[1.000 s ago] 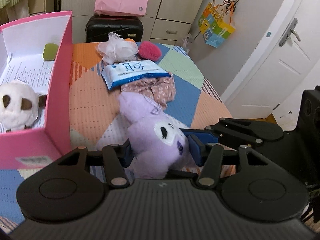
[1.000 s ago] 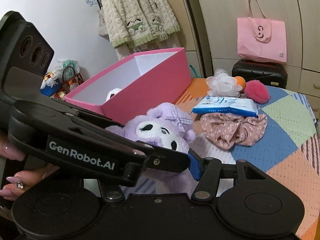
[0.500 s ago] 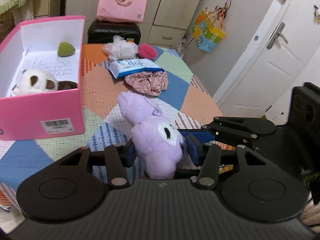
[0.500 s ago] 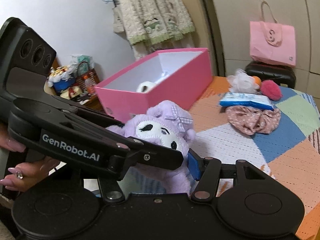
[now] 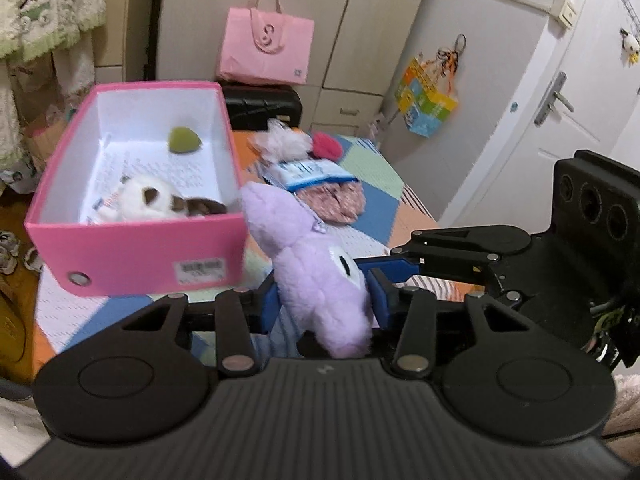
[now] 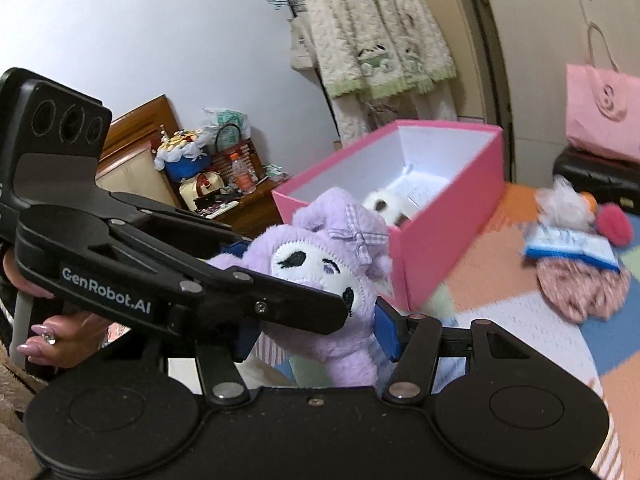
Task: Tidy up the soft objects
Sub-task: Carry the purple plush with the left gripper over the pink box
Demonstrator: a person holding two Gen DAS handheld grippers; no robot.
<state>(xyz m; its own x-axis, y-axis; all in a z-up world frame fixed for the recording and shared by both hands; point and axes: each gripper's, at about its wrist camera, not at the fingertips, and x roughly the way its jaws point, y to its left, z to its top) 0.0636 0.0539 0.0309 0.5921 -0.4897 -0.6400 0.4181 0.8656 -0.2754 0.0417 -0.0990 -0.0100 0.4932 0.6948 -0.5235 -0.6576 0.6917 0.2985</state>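
A purple plush toy (image 5: 316, 268) with a white face is held in the air by both grippers. My left gripper (image 5: 322, 298) is shut on its body. My right gripper (image 6: 316, 332) is shut on its lower part (image 6: 340, 320), with the left gripper's finger crossing in front. The open pink box (image 5: 132, 256) stands to the left on the patchwork bed; inside lie a white-and-brown plush (image 5: 148, 200) and a green sponge (image 5: 184, 140). The box also shows in the right wrist view (image 6: 448, 216), just behind the toy's head.
On the bed beyond lie a floral pink cloth (image 5: 340, 200), a blue wipes pack (image 5: 308, 170), a white mesh puff (image 5: 280, 142) and a red pompom (image 5: 326, 148). A black suitcase (image 5: 260, 106) with a pink bag (image 5: 266, 52) stands behind. A door (image 5: 560, 92) is at the right.
Both grippers have lifted the purple plush off the bed and carried it up and toward the pink box. The box's open top now lies below and left of the toy.
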